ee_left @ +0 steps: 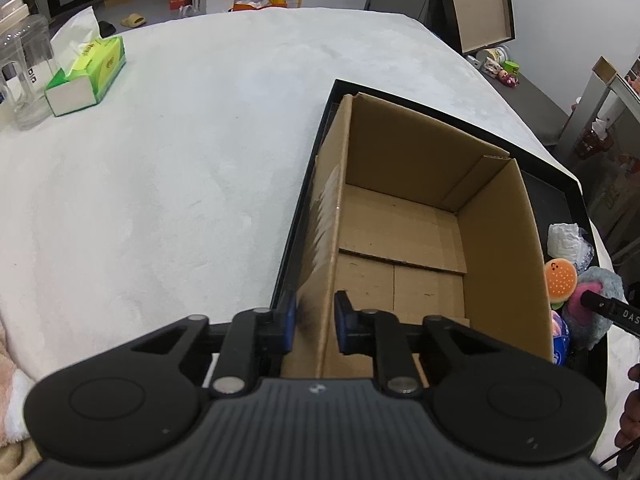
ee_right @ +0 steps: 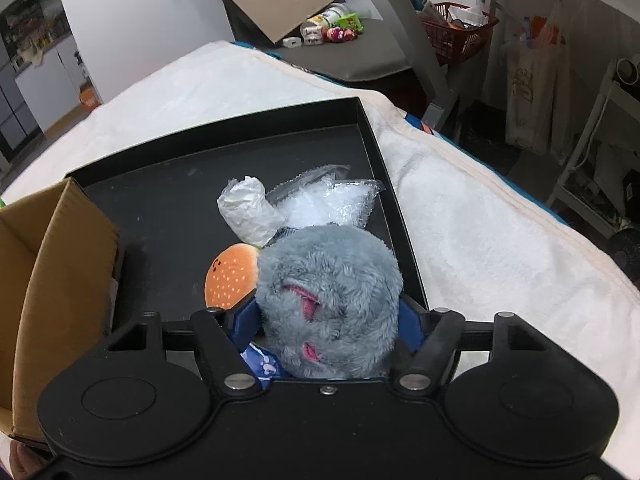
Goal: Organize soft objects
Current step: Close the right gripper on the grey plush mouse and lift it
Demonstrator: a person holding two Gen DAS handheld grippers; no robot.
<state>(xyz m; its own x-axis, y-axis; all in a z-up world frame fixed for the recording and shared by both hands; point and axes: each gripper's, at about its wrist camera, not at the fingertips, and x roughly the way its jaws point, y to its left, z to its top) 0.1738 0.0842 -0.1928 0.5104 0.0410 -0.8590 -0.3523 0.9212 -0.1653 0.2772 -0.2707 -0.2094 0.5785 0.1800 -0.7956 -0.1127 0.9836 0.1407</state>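
An open, empty cardboard box (ee_left: pixel 404 216) stands in a black tray (ee_left: pixel 308 184) on a white cloth. My left gripper (ee_left: pixel 315 326) is shut on the box's near left wall, one blue pad on each side. My right gripper (ee_right: pixel 328 320) is shut on a grey plush toy (ee_right: pixel 328 296) with pink patches, right of the box over the tray (ee_right: pixel 168 216). The toy also shows in the left wrist view (ee_left: pixel 600 308). An orange burger plush (ee_right: pixel 230 280) and crumpled clear plastic bags (ee_right: pixel 276 208) lie in the tray beside it. A blue patterned item (ee_right: pixel 262 364) sits under the grey toy.
A green tissue box (ee_left: pixel 86 76) and a clear plastic jug (ee_left: pixel 24 68) stand at the far left of the white cloth (ee_left: pixel 180 160). A leaning board and small bottles (ee_right: pixel 328 26) sit beyond the table. A red basket (ee_right: pixel 460 28) is at the far right.
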